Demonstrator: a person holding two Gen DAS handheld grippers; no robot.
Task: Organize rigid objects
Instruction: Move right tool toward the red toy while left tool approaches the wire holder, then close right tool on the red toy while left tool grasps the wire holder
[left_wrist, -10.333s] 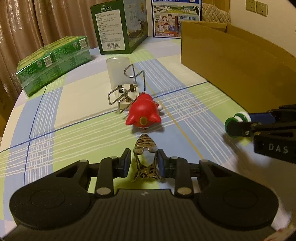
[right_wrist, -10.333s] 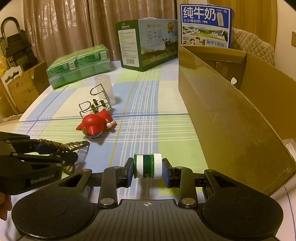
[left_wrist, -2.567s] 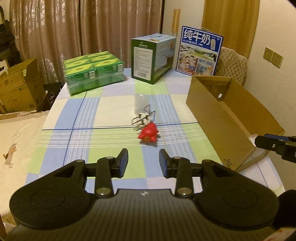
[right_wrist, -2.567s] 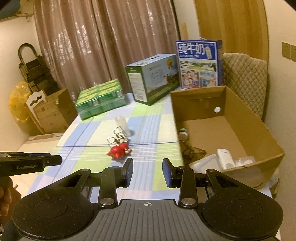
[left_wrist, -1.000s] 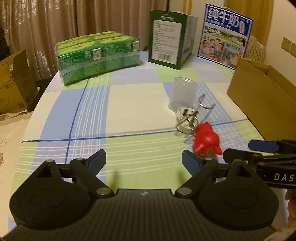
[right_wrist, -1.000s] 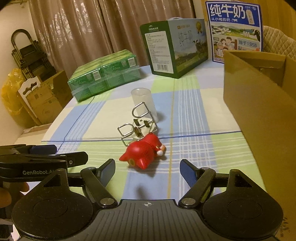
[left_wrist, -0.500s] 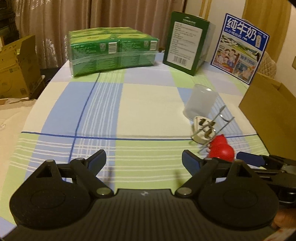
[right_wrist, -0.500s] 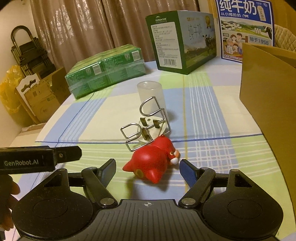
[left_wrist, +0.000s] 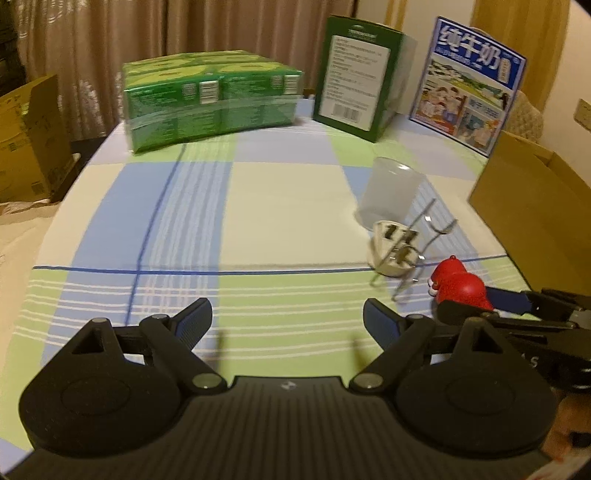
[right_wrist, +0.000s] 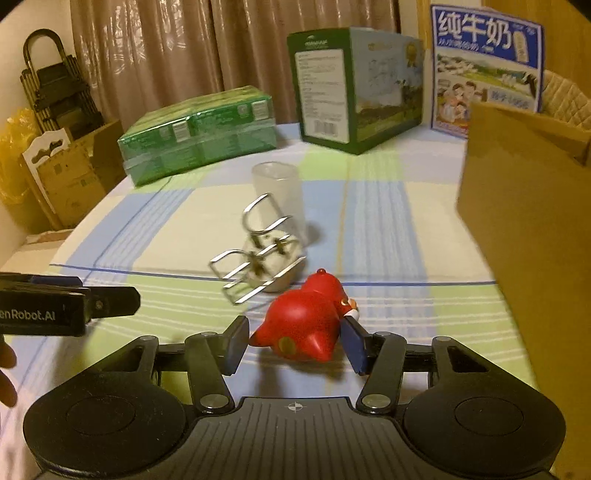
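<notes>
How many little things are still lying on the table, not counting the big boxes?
4: a red toy between the right gripper's closing jaws, a white plug inside a wire rack just behind it, and a frosted cup behind those. The cardboard box may hide others.

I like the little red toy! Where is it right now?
The red toy lies on the checked tablecloth between the closing fingers of the right claw, just in front of the wire rack and white plug.

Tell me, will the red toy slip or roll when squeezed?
The red toy looks glossy and rounded, so it may slip as the right gripper closes around it. It probably stays stiff. Lying on its side, it might pivot rather than roll.
</notes>
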